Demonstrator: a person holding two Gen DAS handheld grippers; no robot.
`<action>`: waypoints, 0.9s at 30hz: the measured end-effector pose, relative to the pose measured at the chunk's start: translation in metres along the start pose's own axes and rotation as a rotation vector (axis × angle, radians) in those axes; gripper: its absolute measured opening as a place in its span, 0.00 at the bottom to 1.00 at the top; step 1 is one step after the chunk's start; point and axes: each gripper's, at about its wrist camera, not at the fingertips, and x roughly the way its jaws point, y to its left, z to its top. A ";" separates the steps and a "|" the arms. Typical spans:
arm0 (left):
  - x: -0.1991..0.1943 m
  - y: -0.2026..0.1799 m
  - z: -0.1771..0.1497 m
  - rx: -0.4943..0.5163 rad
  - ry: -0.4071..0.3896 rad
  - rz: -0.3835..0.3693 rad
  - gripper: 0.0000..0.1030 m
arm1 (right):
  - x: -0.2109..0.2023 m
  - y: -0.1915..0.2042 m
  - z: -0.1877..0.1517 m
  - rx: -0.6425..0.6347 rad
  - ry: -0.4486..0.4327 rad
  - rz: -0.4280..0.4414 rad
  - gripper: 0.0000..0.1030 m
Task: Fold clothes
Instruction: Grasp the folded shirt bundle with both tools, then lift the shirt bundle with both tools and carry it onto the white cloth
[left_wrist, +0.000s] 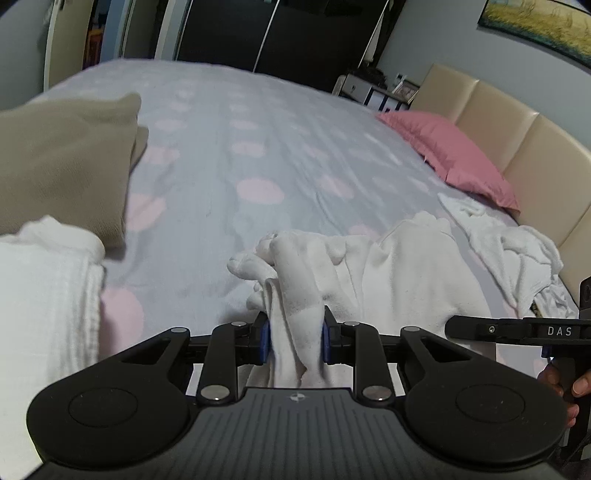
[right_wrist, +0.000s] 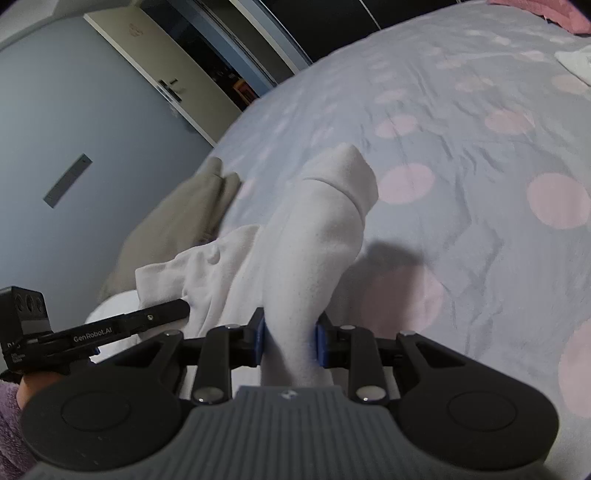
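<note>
Left gripper (left_wrist: 295, 339) clamped on white garment (left_wrist: 369, 280) bunched between its pads, right gripper (right_wrist: 290, 341) likewise pinching garment's sleeve, cloth extending ahead over bed (left_wrist: 229, 122).

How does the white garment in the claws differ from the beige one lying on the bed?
The white garment is bunched and pinched in both claws, left claw and right claw; the beige garment lies flat and folded, untouched. White is near; beige is farther left. Both are on the dotted bedspread.

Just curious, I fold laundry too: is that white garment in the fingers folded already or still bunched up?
Still bunched up. The white garment hangs crumpled, pinched by the left gripper and the right gripper.
</note>
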 end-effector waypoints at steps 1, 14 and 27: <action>-0.006 -0.001 0.000 0.002 -0.010 0.003 0.22 | -0.004 0.004 0.000 -0.010 -0.007 0.007 0.28; -0.123 0.000 0.008 0.025 -0.168 0.095 0.21 | -0.037 0.090 0.005 -0.144 -0.048 0.164 0.28; -0.239 0.052 0.014 -0.026 -0.260 0.228 0.21 | -0.009 0.199 0.010 -0.214 0.063 0.383 0.27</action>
